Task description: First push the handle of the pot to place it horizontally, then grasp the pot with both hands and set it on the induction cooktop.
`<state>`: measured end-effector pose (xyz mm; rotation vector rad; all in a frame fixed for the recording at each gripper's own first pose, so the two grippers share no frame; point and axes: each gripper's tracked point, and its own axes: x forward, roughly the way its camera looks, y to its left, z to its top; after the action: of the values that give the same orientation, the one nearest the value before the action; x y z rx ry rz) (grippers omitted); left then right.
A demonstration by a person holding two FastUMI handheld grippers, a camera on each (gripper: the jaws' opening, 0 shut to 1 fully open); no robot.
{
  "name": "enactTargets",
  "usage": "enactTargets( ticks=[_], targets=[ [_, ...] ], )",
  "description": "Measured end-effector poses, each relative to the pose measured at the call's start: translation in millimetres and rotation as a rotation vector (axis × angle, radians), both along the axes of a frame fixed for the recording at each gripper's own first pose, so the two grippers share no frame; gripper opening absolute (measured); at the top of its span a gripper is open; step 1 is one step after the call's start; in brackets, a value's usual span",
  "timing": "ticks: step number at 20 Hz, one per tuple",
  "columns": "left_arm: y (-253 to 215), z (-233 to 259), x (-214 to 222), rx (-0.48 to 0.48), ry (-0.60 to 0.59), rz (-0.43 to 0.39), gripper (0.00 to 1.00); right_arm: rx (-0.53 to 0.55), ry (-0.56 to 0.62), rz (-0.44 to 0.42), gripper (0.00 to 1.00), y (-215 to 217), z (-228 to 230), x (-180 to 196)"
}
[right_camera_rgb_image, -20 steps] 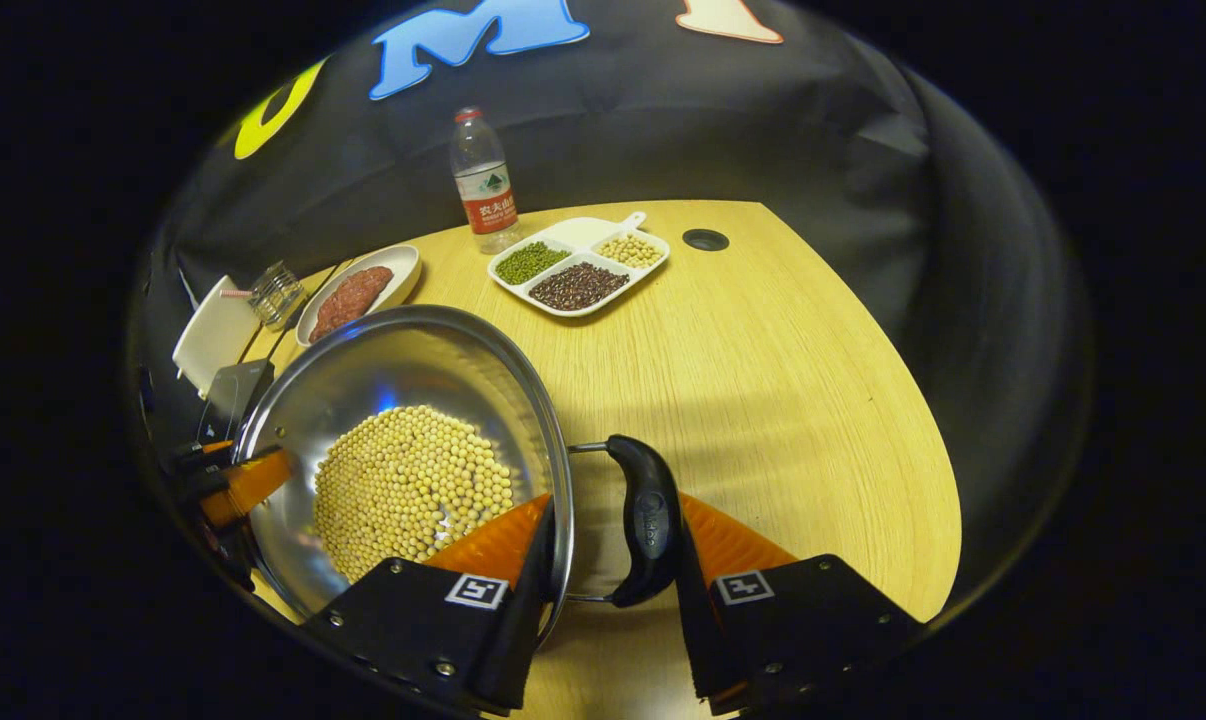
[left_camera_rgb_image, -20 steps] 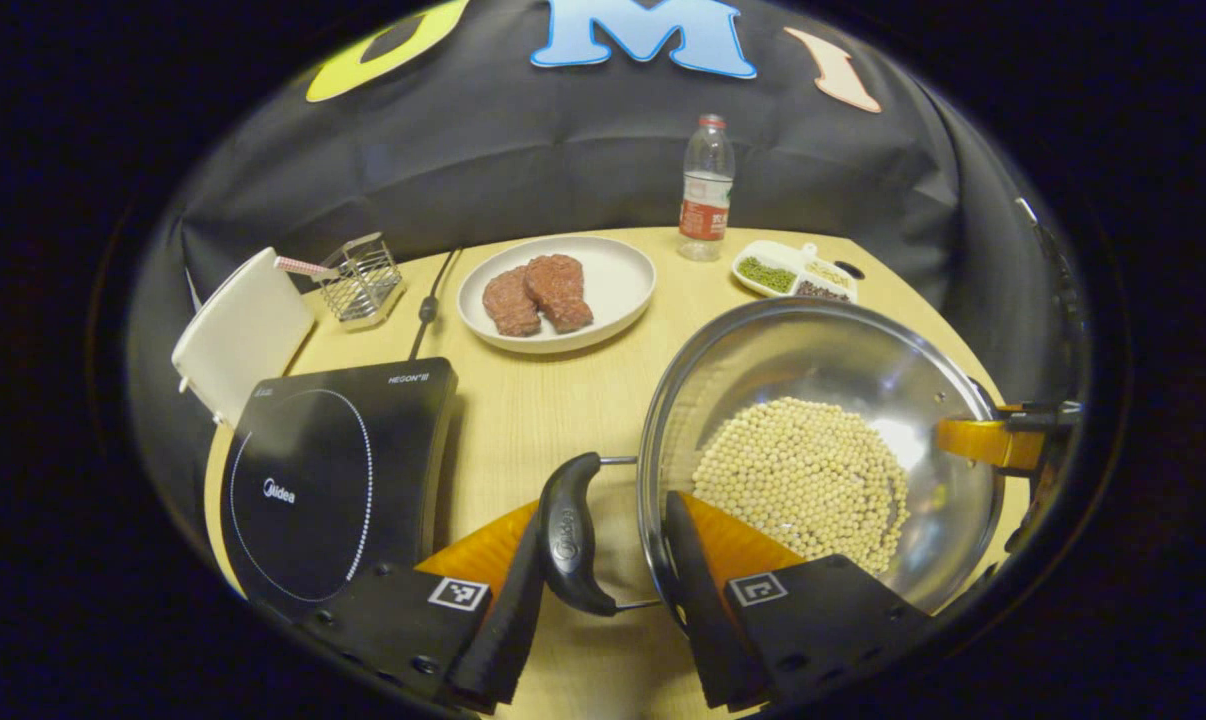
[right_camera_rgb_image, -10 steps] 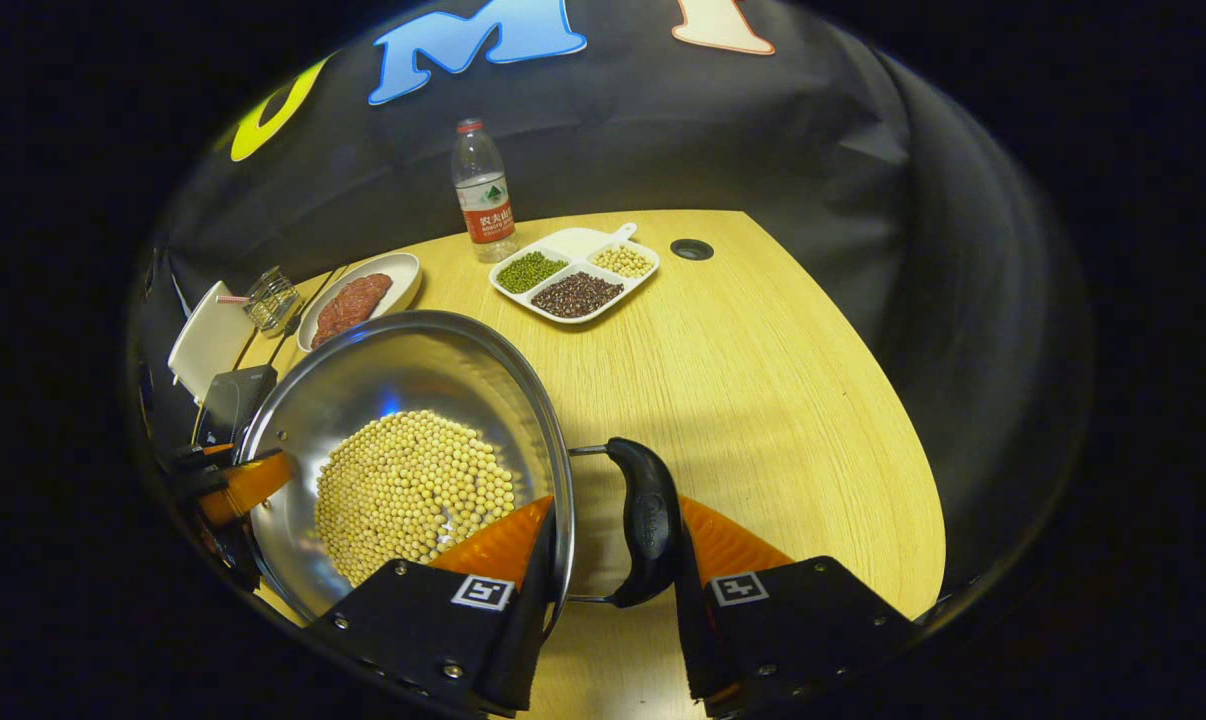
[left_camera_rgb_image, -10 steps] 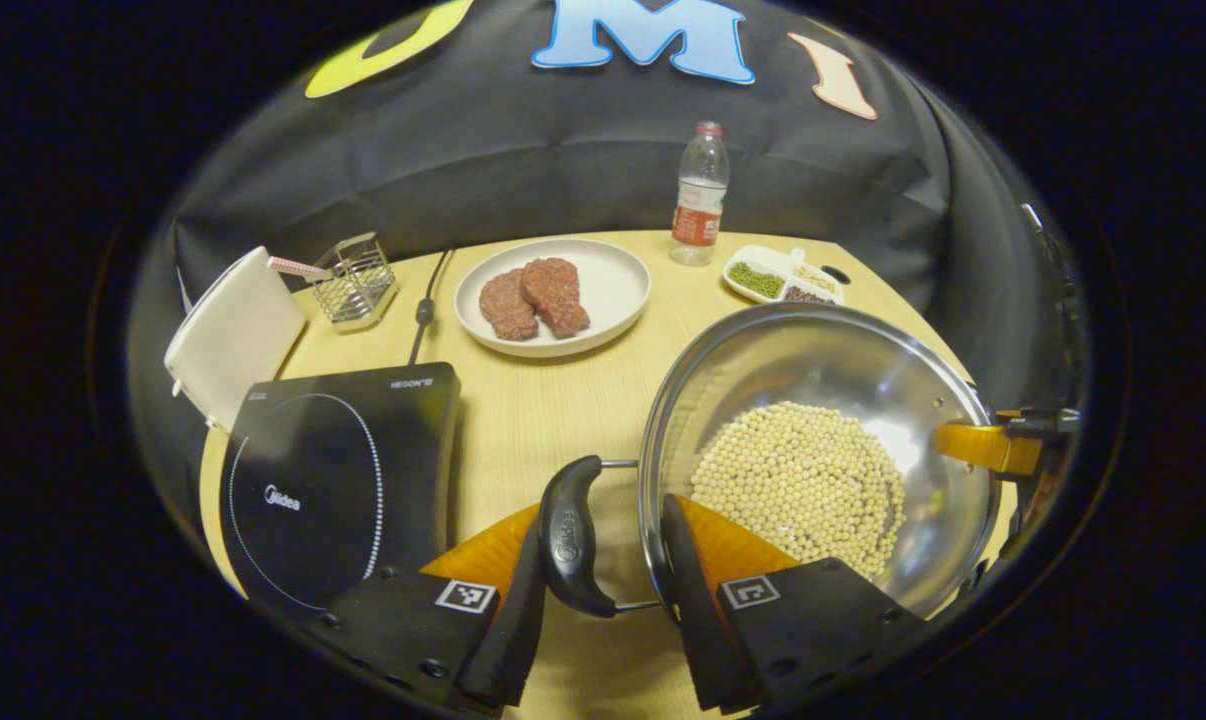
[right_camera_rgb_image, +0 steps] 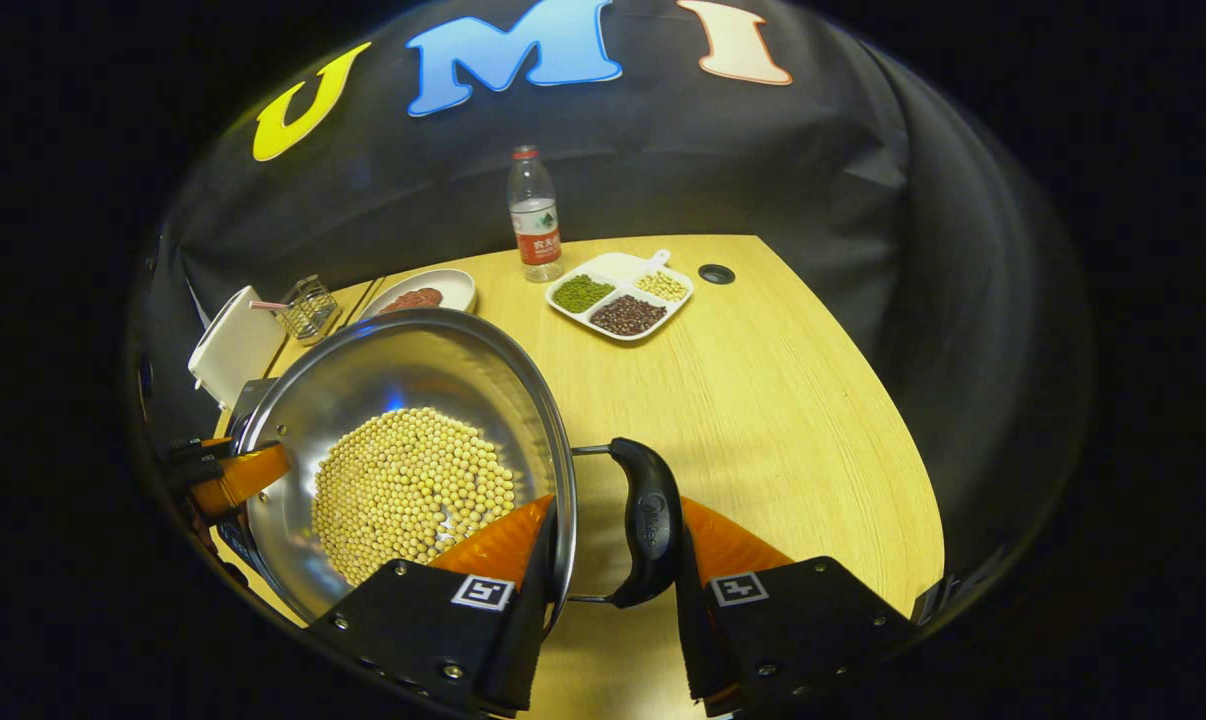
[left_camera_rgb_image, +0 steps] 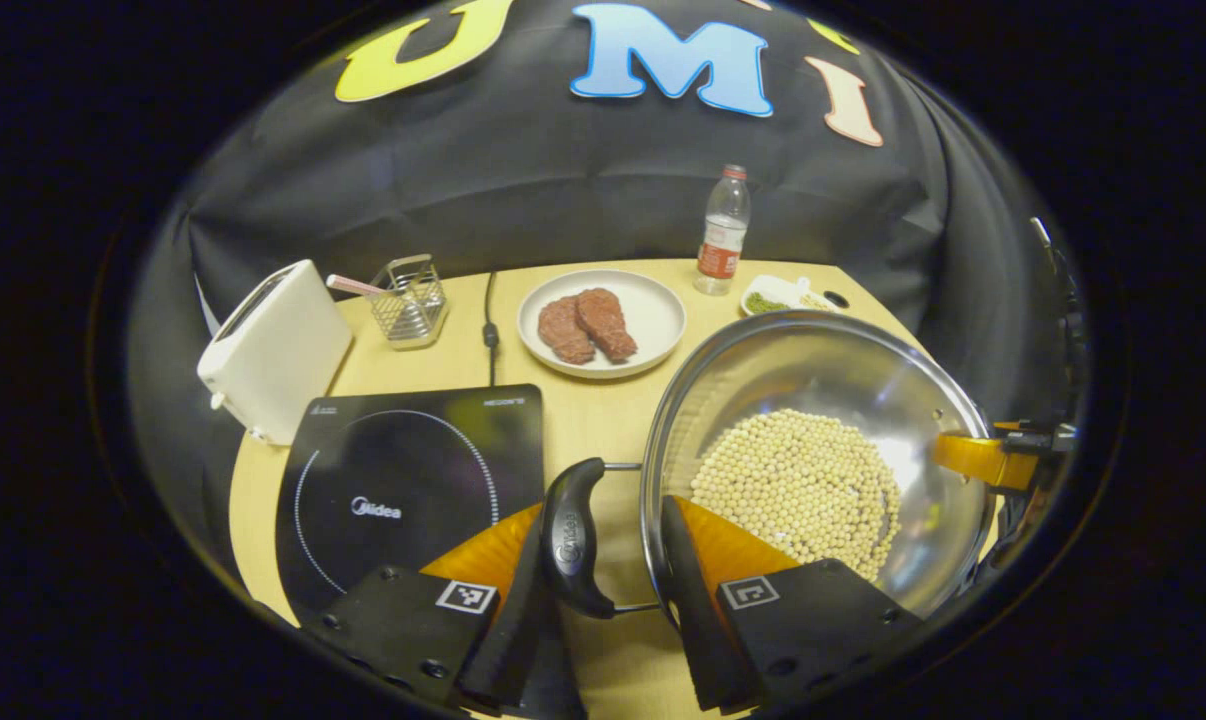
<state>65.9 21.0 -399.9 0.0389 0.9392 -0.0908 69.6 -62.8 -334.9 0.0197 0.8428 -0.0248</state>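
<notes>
I have the pot [left_camera_rgb_image: 813, 450] by its two black handles: left tool [left_camera_rgb_image: 603, 590] closed on one, right tool [right_camera_rgb_image: 603, 590] closed on the other, just right of the induction cooktop [left_camera_rgb_image: 413, 490].

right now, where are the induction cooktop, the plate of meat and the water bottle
induction cooktop [left_camera_rgb_image: 403, 480]: left gripper view, on its black glass top.
plate of meat [left_camera_rgb_image: 658, 312]: left gripper view, on the bare white part right of the meat.
water bottle [right_camera_rgb_image: 536, 222]: right gripper view, on its label.

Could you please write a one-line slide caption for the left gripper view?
Left gripper clasps a side handle of the bean-filled pot, beside the induction cooktop.
</notes>
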Motion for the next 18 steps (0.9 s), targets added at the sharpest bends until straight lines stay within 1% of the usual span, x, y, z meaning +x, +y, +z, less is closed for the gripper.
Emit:
enactTargets(
  ticks=[2, 3, 4, 5, 9, 10, 11, 12, 17, 18],
  targets=[
    [17, 5, -4, 0.000, 0.002, 0.007, 0.64, -0.006, -0.010, 0.018, 0.57, 16, 6, -1],
    [27, 8, -6, 0.000, 0.002, 0.014, 0.67, -0.007, -0.011, 0.027, 0.57, 25, 8, -2],
    [36, 9, -9, -0.002, 0.003, 0.024, 0.63, -0.008, -0.013, 0.036, 0.57, 34, 10, -2],
    [46, 12, -11, 0.001, 0.004, 0.033, 0.67, -0.009, -0.014, 0.046, 0.57, 43, 11, -2],
    [87, 20, -17, 0.018, -0.001, 0.068, 0.67, 0.003, -0.004, 0.075, 0.57, 81, 11, -1],
    [95, 21, -18, 0.023, 0.000, 0.074, 0.63, 0.002, -0.006, 0.081, 0.57, 90, 12, 0],
    [105, 22, -17, 0.027, 0.000, 0.079, 0.63, 0.001, -0.004, 0.086, 0.57, 98, 12, 1],
    [113, 24, -18, 0.030, 0.000, 0.085, 0.67, 0.002, -0.005, 0.089, 0.57, 106, 13, 2],
    [153, 26, -18, 0.036, 0.001, 0.108, 0.67, 0.002, -0.005, 0.106, 0.57, 144, 15, 7],
    [161, 25, -18, 0.038, 0.002, 0.111, 0.63, 0.007, -0.001, 0.104, 0.57, 152, 14, 8]
  ],
)
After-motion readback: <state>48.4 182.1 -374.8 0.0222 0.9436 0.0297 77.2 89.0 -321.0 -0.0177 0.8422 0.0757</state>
